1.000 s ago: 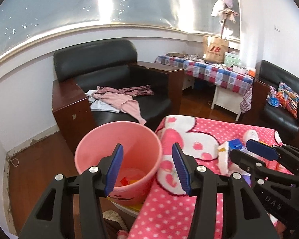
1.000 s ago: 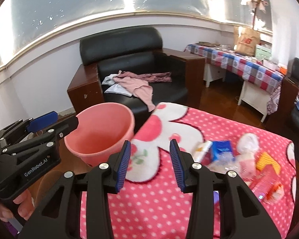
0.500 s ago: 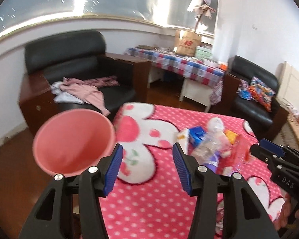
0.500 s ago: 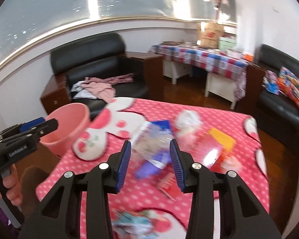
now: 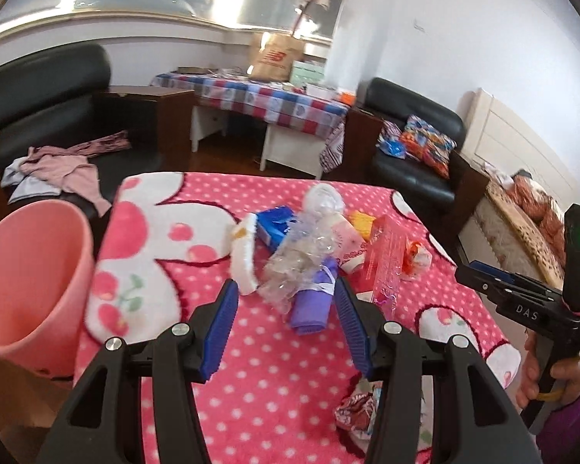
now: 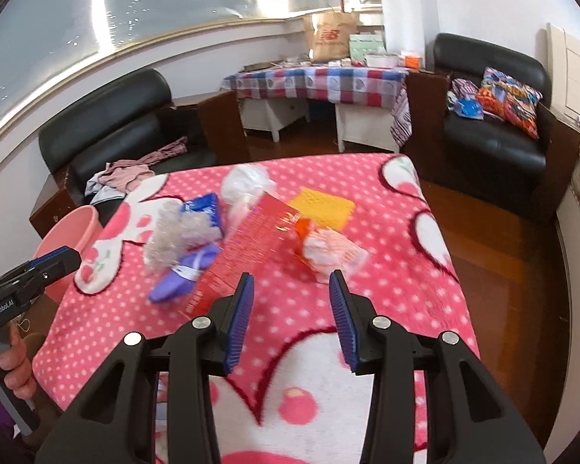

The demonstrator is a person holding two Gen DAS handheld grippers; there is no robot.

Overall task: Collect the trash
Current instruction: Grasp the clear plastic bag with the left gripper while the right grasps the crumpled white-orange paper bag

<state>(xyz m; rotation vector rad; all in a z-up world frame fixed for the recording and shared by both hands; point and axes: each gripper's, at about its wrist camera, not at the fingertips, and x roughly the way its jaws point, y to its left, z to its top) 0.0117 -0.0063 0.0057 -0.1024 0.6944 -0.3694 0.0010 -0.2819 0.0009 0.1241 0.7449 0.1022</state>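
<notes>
A pile of trash lies on the pink dotted blanket [image 5: 251, 379]: a crushed clear bottle [image 5: 301, 255], a purple pack [image 5: 313, 305], a blue packet [image 5: 274, 224], a red wrapper [image 6: 247, 251], a yellow pack [image 6: 323, 208] and an orange-and-white wrapper [image 6: 324, 247]. The pink bin [image 5: 27, 282] stands at the table's left edge. My left gripper [image 5: 286, 328] is open and empty, just short of the purple pack. My right gripper [image 6: 292, 321] is open and empty, just short of the orange-and-white wrapper.
A crumpled wrapper [image 5: 357, 411] lies near the blanket's front edge. Black armchairs stand behind, one at the left with clothes [image 5: 62, 166], one at the right with a cushion [image 6: 510, 100]. A checked table [image 6: 321, 81] stands at the back.
Both grippers have swung right, away from the pink bin, and now face the trash pile. Both stay open and empty.
</notes>
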